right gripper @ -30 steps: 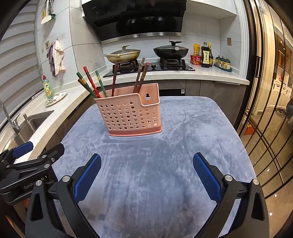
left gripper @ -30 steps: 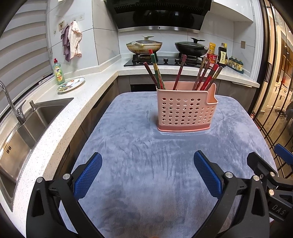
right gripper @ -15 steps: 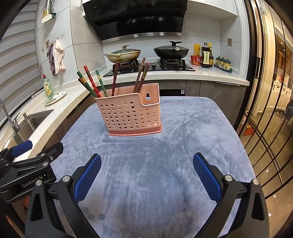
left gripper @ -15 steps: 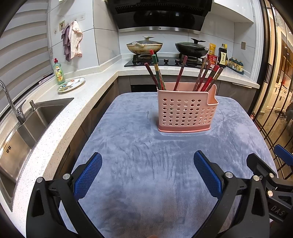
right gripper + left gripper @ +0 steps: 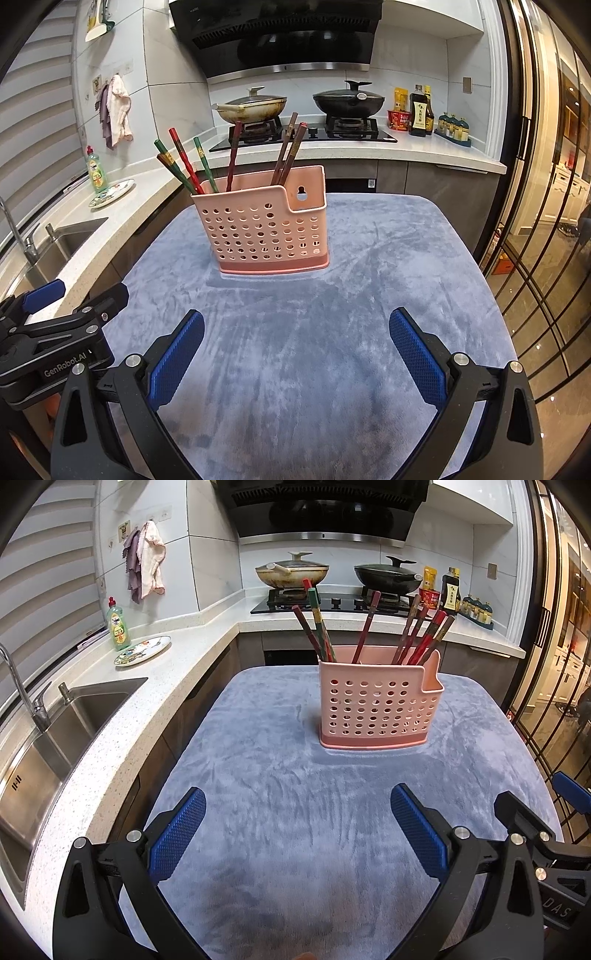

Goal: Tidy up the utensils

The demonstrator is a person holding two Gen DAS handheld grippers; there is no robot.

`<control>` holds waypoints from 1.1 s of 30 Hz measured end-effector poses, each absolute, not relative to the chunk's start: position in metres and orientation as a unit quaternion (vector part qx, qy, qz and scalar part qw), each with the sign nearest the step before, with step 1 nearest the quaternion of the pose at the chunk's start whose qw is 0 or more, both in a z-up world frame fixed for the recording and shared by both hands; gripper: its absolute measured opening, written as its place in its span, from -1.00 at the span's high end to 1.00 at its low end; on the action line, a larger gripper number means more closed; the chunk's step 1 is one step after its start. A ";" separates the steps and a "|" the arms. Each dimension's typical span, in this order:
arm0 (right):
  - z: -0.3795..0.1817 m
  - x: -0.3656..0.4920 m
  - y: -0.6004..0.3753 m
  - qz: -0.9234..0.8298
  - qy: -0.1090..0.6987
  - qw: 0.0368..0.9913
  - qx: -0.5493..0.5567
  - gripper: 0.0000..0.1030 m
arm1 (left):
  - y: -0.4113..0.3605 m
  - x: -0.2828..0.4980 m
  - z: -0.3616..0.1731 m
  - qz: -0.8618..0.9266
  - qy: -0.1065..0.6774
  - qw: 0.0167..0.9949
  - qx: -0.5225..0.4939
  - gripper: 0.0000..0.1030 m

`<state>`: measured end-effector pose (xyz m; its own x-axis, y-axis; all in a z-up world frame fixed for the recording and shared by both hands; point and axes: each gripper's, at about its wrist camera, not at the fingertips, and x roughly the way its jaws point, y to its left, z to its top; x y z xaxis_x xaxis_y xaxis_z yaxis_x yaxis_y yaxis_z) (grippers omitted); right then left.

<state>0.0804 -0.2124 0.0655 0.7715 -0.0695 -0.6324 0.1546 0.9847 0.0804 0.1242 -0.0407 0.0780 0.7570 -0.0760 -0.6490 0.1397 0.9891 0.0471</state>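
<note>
Left gripper point(image 5: 297, 812) and right gripper point(image 5: 295, 332), side by side above the near part of a grey-blue cloth point(image 5: 295, 849); both have their blue-padded fingers spread wide apart, with nothing between them. The right gripper's body shows at the lower right edge of the left wrist view, the left gripper's at the lower left edge of the right wrist view. Ahead of both, well apart from the fingertips, a pink perforated utensil holder point(image 5: 380, 705) stands upright on the cloth: slightly right of centre for the left gripper, slightly left for the right. Chopsticks point(image 5: 421, 635) of red, green and brown lean inside it, ends above the rim. Beyond, a counter point(image 5: 207, 642) carries a hob with two lidded pans point(image 5: 384, 576).
</note>
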 end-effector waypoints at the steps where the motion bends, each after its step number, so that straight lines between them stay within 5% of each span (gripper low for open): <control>1: 0.065 0.081 -0.213 -0.060 0.333 0.939 0.064 -0.88 | -0.040 0.125 0.078 -0.058 0.345 0.936 0.046 -0.86; 33: 0.059 0.085 -0.217 -0.060 0.339 0.937 0.065 -0.88 | -0.049 0.127 0.075 -0.061 0.342 0.936 0.058 -0.86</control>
